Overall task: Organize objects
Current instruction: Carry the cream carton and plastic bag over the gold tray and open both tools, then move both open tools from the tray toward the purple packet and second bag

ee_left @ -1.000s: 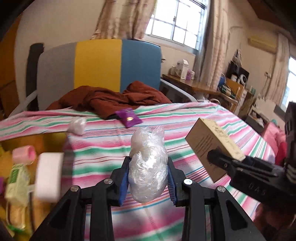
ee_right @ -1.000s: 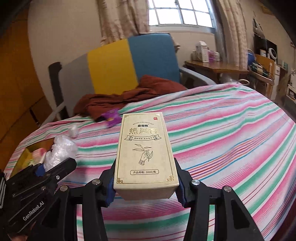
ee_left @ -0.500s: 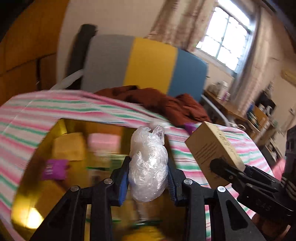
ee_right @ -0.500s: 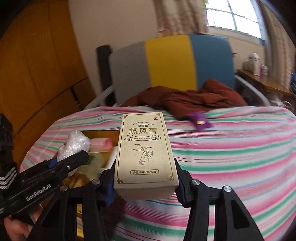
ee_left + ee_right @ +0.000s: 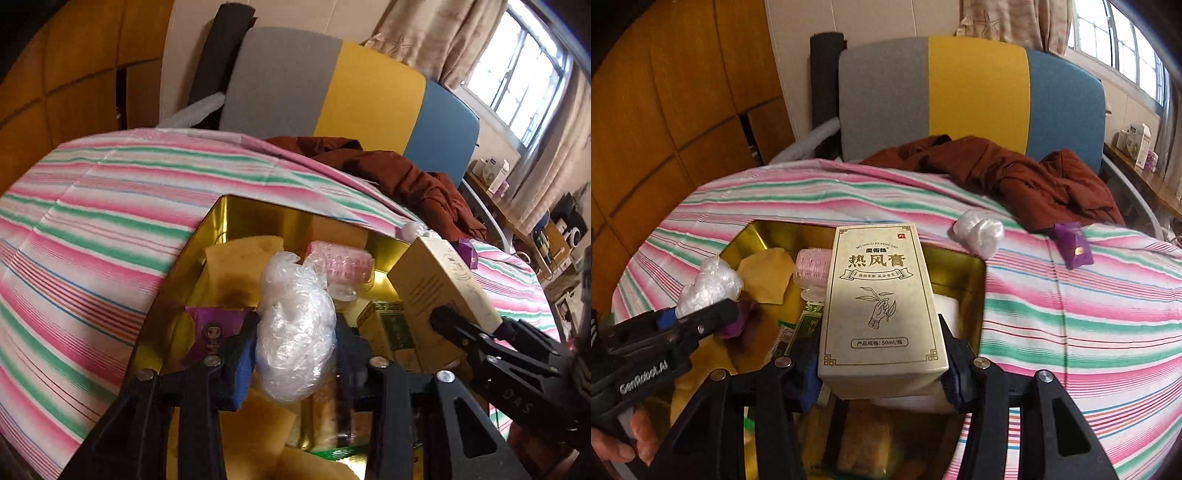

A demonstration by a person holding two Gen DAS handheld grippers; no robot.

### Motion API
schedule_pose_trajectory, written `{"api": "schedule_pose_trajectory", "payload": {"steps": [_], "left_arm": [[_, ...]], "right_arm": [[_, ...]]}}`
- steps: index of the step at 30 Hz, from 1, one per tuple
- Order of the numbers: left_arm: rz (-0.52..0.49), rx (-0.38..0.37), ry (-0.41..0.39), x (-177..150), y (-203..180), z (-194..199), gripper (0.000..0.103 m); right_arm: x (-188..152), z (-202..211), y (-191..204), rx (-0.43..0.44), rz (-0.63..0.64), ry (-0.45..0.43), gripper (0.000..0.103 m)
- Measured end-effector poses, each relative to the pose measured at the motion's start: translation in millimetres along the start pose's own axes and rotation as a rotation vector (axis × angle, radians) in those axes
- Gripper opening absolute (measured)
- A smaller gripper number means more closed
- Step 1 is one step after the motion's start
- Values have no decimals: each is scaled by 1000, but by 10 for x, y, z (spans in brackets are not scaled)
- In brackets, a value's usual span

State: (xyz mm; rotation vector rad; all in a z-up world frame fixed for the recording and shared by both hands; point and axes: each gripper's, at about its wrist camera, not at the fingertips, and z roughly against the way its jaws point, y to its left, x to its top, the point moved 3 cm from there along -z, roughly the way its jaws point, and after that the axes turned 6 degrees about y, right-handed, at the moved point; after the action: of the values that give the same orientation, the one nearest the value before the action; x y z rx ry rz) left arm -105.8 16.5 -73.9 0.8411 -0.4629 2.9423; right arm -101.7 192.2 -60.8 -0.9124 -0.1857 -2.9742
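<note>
The left gripper [image 5: 295, 354] hangs over the gold tin [image 5: 236, 218], which sits sunk in the striped cloth [image 5: 92, 229]. Its jaws have just been opening. The crumpled clear plastic bag [image 5: 295, 332] is between the blue pads [image 5: 243, 365], and whether the pads press on it I cannot tell; the bag's bulge fills the gap from side to side and its bottom hangs just above the things in the tin.

The right gripper [image 5: 882, 380] is clamped on the cream carton [image 5: 882, 310], one pad on each narrow side near its lower end, with the printed face turned toward the camera. The carton stands upright over the tin's right half, and in the left wrist view it [image 5: 439, 284] leans just right of the bag.

Inside the tin, under the bag, lie a yellow sponge [image 5: 240, 266], a pink wrapped roll [image 5: 340, 262] and a purple packet [image 5: 214, 332] with a cartoon figure. A green and gold box [image 5: 391, 328] lies below the carton.

Outside the tin, beyond its far right corner, a second ball of clear plastic [image 5: 979, 229] and a purple sachet [image 5: 1073, 245] rest on the cloth, near a rust-brown garment [image 5: 1015, 173].
</note>
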Motion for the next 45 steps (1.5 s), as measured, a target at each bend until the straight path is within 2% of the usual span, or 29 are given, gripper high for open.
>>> {"api": "schedule_pose_trajectory", "payload": {"steps": [1,3,5,8,11,16,20,23,25,28,30,33,35,37,42,44,45], "left_arm": [[10,-8,0,-4,18,6,56],[33,-15,-14,-2,38,52,81],[62,-11,-35,-5,75,128,95],[97,8,-82,7,127,263,101],[141,40,-114,55,199,349,103],[210,40,-142,125,202,413,103],[212,51,-164,188,125,438,103],[203,53,-169,237,80,452,103],[196,55,-171,267,57,464,103],[207,43,-170,324,16,466,103],[212,27,-172,366,-42,453,103],[190,13,-165,448,-226,388,103],[157,10,-150,514,-400,317,103],[109,0,-129,583,-632,227,103],[-6,-32,-92,705,-1211,-28,103],[-40,-47,-75,765,-1428,-183,103],[-53,-44,-60,779,-1512,-259,103]], "right_arm": [[-1,-38,9,8,-7,11,52],[-1,-112,52,32,-13,35,52],[-8,-109,114,69,-8,37,53],[-16,-29,128,90,-3,21,54],[-24,60,17,104,-50,0,54],[-13,133,-203,150,-152,-27,54],[18,64,-72,168,-79,-10,54],[-15,31,61,244,-45,14,54],[-42,35,34,319,-75,38,54],[-51,166,-183,335,-156,-9,55],[-58,310,-422,342,-210,-76,55],[-65,452,-790,247,-241,-144,56],[-74,454,-1003,182,-242,-157,56],[-105,385,-1273,116,-263,-140,56],[-185,191,-1766,46,-302,-103,56],[-177,128,-1935,18,-291,-101,58],[-143,80,-2047,-5,-284,-106,63]]}}
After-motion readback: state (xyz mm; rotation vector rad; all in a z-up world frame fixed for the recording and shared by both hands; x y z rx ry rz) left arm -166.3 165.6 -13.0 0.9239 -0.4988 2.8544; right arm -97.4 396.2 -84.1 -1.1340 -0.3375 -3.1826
